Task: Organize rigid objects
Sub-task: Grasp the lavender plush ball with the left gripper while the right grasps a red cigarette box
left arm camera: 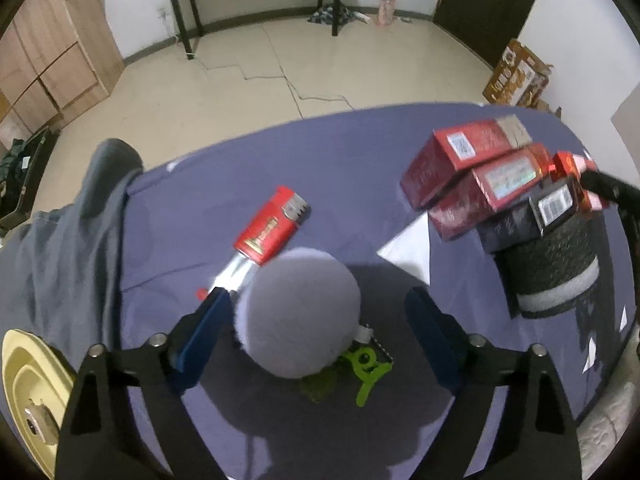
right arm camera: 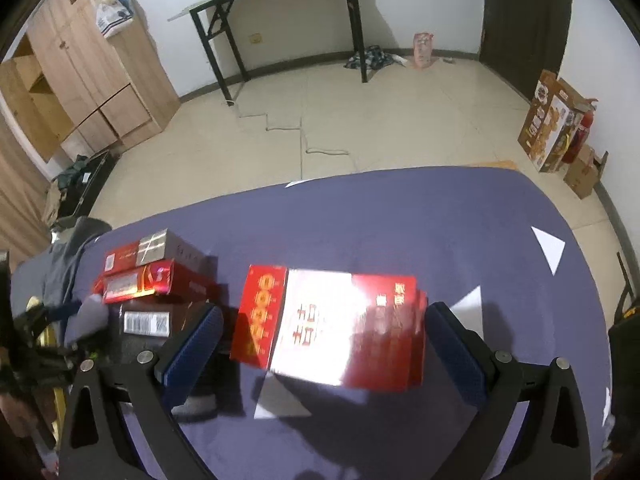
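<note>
So the left gripper (left arm camera: 316, 320) is spread wide around a fluffy lilac pom-pom (left arm camera: 298, 314) on the purple cloth (left arm camera: 340, 168). One pad (left arm camera: 204, 330) sits right at its edge and the other is well clear, so nothing's pinched. The right gripper (right arm camera: 324, 344) is also apart, straddling a big glossy red box (right arm camera: 332, 328); the right pad looks just about touching its end, the left one has a gap.

Where I'd worry: that stack of small boxes (left arm camera: 480, 176) (two red on a black one, all perched on a dark cylinder (left arm camera: 548, 268)) looks tilted and sits just beside the right gripper's left finger. Any sideways nudge while closing on the red box could topple the lot.

The pom-pom is soft, so a squeeze could let it squirt out or drag its green clip (left arm camera: 366, 364) along. The red lighter (left arm camera: 272, 226) lies close enough to get bumped

The box's shine may mean slippery pads too
</note>
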`<action>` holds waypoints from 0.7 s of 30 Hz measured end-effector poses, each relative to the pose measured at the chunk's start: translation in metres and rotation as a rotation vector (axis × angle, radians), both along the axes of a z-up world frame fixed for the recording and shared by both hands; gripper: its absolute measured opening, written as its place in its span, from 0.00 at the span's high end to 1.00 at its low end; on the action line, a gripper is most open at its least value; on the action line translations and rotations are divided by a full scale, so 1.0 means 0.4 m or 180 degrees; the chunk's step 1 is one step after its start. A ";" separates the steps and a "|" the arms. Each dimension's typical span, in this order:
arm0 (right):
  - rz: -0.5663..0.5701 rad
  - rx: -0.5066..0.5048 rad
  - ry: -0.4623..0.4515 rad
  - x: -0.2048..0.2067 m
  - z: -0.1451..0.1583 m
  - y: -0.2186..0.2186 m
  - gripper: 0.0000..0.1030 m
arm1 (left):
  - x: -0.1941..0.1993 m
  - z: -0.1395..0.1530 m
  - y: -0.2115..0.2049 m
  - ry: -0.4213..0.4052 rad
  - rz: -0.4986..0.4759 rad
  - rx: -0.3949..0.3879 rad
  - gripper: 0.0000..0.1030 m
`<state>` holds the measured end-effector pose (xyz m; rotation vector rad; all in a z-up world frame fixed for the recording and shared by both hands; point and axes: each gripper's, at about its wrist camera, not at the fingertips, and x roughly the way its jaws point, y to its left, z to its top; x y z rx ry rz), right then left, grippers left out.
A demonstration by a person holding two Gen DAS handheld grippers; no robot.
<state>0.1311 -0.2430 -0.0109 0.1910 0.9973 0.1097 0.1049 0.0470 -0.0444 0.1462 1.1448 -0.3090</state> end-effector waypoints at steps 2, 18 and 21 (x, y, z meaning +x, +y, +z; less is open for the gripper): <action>-0.0005 -0.0028 0.0123 0.021 -0.019 0.008 0.00 | -0.010 -0.018 -0.013 0.0024 -0.0076 0.0033 0.23; 0.0257 -0.0243 -0.0514 -0.030 0.015 -0.012 0.09 | -0.066 0.085 0.036 -0.0211 -0.0193 -0.0281 0.48; 0.0709 -0.0173 -0.0850 -0.077 0.100 0.070 0.09 | -0.089 0.154 0.100 -0.0345 -0.0076 -0.0413 0.48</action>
